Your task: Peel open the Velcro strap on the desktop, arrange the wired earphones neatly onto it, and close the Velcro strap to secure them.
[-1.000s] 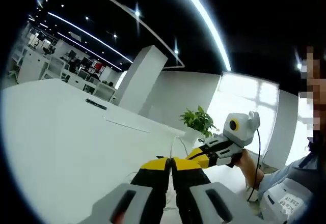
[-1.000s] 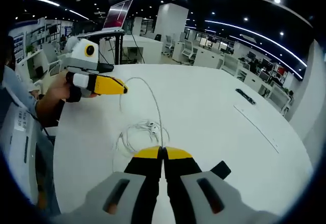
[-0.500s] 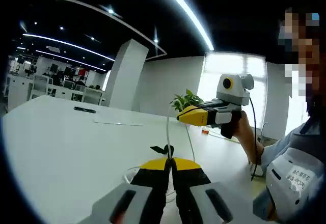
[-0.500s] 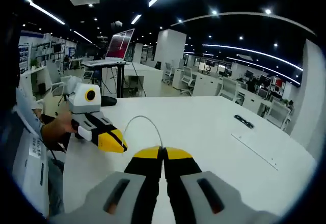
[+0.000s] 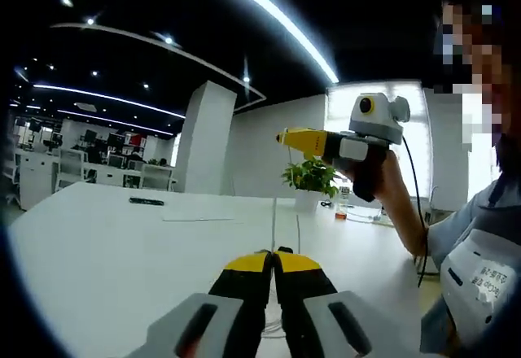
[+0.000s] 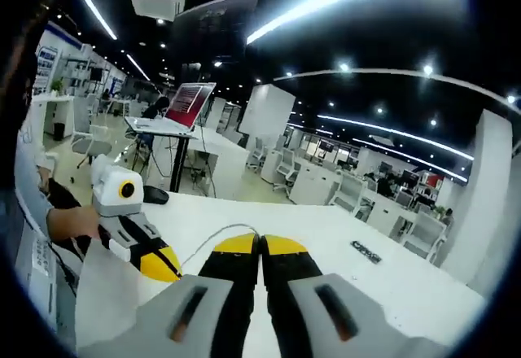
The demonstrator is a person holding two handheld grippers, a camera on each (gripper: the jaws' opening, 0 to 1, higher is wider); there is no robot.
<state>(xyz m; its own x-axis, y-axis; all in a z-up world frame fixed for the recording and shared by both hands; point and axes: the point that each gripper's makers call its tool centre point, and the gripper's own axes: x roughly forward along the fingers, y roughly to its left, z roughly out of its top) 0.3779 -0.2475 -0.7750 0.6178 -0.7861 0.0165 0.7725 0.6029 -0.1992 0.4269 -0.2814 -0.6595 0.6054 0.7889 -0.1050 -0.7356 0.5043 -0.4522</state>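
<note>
My left gripper (image 5: 273, 256) is shut, and a thin white earphone cable (image 5: 273, 216) rises straight up from its yellow tips. Up and to the right, a hand holds my right gripper (image 5: 285, 137) well above the white table (image 5: 98, 236), its jaws together. In the right gripper view my right gripper (image 6: 260, 242) is shut on the earphone cable (image 6: 220, 230). From there the cable arcs left and down toward my left gripper (image 6: 163, 264), which sits lower at the left. The rest of the earphones is hidden behind the jaws.
A flat black object (image 5: 146, 202) and a pale sheet lie far out on the table. A potted plant (image 5: 309, 177) stands at the table's far end. A laptop on a stand (image 6: 187, 102) and office desks lie beyond. A person's sleeve (image 5: 472, 277) is at the right.
Both grippers have lifted off the table, the right one highest. The cable, which lay in a loose pile, now hangs between them. The black strap piece has dropped out of sight.
</note>
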